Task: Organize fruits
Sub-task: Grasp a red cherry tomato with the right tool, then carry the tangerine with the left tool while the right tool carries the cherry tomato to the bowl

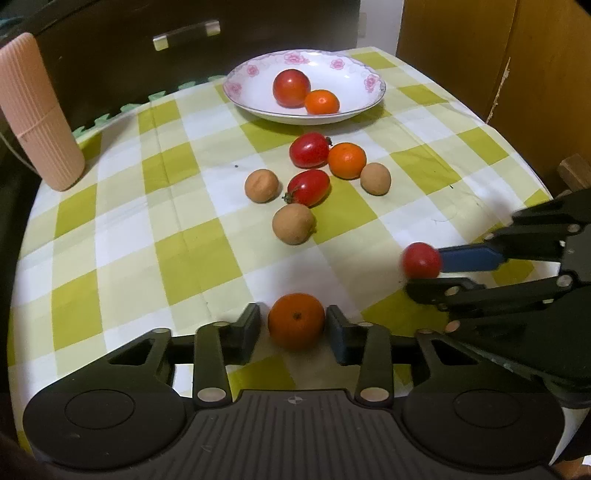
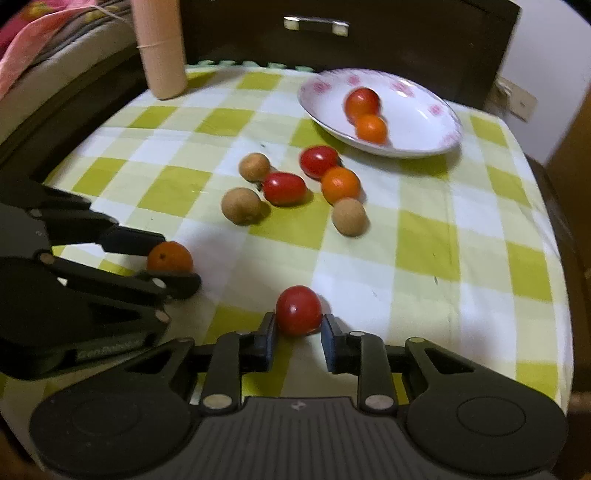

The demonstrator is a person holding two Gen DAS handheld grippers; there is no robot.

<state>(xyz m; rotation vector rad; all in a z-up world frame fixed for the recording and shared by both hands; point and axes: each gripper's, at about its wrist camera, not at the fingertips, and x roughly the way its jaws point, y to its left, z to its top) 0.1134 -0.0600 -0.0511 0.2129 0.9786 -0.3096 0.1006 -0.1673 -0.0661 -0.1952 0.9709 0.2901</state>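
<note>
My left gripper (image 1: 295,328) is shut on a small orange (image 1: 295,320), low over the checked cloth near the front edge. My right gripper (image 2: 299,338) is shut on a red tomato (image 2: 298,310); in the left wrist view that tomato (image 1: 421,260) shows at the right. A white flowered plate (image 1: 236,83) at the back holds one tomato (image 1: 291,88) and one orange (image 1: 321,102). Between plate and grippers lie two red tomatoes (image 1: 309,149), an orange (image 1: 347,160) and three brown round fruits (image 1: 293,223).
A pink ribbed cylinder (image 1: 37,114) stands at the back left corner of the table. Behind the table is a dark drawer front with a handle (image 1: 186,35). A wooden cabinet (image 1: 517,74) stands to the right. The tablecloth (image 1: 147,240) is bare at the left.
</note>
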